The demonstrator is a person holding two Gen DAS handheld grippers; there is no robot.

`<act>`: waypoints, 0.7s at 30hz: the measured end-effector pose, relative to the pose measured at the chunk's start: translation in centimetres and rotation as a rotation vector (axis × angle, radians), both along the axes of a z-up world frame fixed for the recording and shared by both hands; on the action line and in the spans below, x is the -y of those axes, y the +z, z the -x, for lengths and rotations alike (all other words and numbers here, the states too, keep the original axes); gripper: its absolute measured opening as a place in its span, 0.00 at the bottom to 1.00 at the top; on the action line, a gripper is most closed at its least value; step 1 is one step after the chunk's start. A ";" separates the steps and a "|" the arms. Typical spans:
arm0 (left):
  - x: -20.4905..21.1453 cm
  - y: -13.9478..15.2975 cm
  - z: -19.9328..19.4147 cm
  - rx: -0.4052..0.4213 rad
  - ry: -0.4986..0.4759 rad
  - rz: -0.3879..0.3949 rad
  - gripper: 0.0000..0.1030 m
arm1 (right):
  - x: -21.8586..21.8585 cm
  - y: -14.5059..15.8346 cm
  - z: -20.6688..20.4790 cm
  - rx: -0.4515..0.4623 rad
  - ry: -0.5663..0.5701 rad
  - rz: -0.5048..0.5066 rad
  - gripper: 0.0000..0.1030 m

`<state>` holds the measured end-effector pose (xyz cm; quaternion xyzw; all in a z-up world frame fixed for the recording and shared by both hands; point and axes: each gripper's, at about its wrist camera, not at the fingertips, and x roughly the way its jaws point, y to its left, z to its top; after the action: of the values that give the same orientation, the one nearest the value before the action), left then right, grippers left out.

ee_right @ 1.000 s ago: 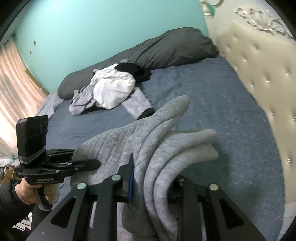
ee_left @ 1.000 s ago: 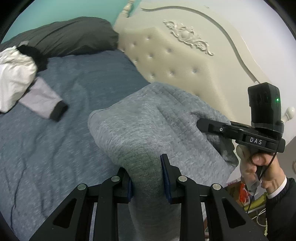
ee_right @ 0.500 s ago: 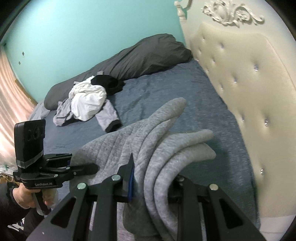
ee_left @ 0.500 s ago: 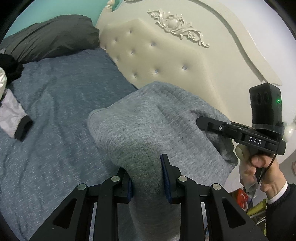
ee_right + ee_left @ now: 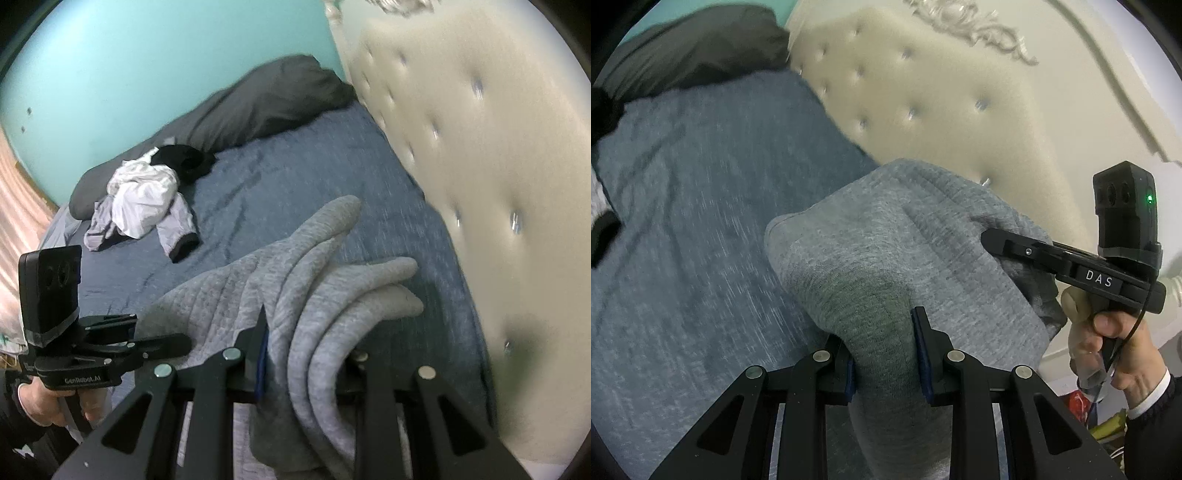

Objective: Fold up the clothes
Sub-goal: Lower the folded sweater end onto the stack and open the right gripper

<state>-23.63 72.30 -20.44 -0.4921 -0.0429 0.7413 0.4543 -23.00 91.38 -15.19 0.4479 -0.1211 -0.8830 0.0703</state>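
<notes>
One grey sweatshirt (image 5: 886, 251) hangs above the bed (image 5: 683, 221), pinched by both left tongs (image 5: 882, 347) and right tongs (image 5: 306, 354). Only the right view shows the clothes pile (image 5: 144, 199).

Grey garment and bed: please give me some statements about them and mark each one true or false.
1. Both tongs, left and right, are shut on the grey garment. True.
2. The garment lies flat on the bed. False: it is held up above the bed.
3. A pile of clothes lies on the bed near the dark pillow. True.
4. The wall behind the bed is red. False: it is turquoise.
5. The headboard is tufted and cream. True.
</notes>
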 end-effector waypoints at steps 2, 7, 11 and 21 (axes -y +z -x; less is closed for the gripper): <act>-0.5 -1.8 -0.2 0.030 -0.011 0.017 0.27 | -0.6 -2.2 0.3 0.056 -0.014 0.017 0.22; -1.4 -4.5 -0.9 0.089 -0.032 0.031 0.27 | -1.8 -5.9 0.1 0.143 -0.036 0.035 0.22; -2.0 -6.1 -1.7 0.130 -0.047 0.033 0.27 | -2.9 -7.0 -0.2 0.204 -0.055 0.053 0.22; -0.9 -8.4 -2.4 0.229 -0.028 0.007 0.28 | -3.7 -8.9 -0.7 0.256 -0.099 0.059 0.28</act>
<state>-21.24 73.21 -28.80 -0.5759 -0.0852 0.6740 0.4547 -22.30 95.11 -24.07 0.5483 -0.1767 -0.8171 0.0239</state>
